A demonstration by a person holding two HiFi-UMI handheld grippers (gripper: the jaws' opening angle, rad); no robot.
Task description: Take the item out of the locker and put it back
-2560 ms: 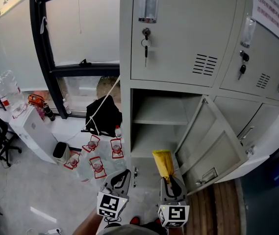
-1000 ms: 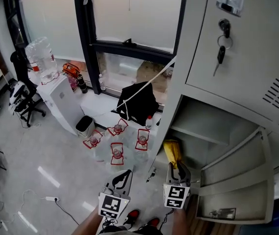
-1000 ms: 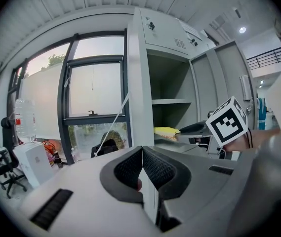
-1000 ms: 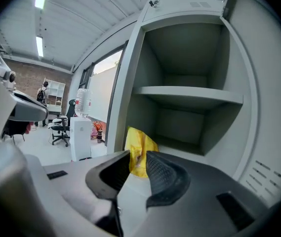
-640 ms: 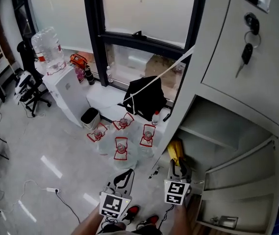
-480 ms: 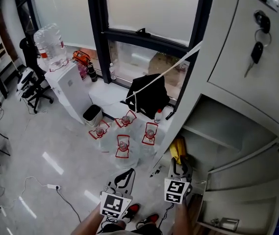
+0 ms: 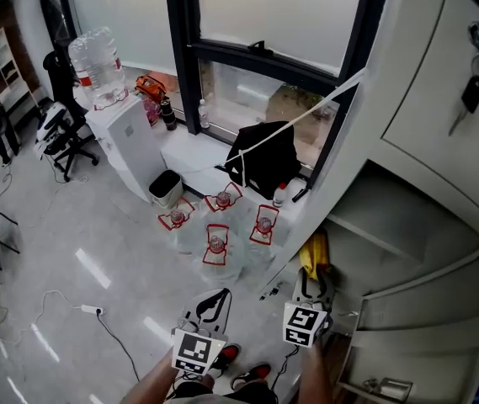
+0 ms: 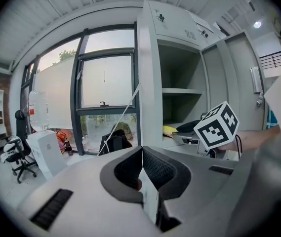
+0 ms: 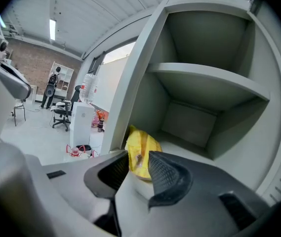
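Lying lengthwise, yellow bag (image 9: 140, 153) points into locker (image 9: 190, 124).

The locker (image 9: 214, 83) is matt grey painted metal, the packet (image 9: 141, 154) crinkled glossy yellow plastic, the floor (image 7: 54, 225) shiny.

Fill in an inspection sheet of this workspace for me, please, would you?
Surface: locker compartment floor, grey metal, door swung open.
Job's things: yellow bag lying on that floor near the front edge.
Clutter: water jugs with red handles on the tiles; black bag on the sill.
Grippers: right gripper jaws opening, the yellow bag between them; left gripper shut, empty.
Cables: white cable lying on the tiles.
Surroundings: window, water dispenser, office chairs.
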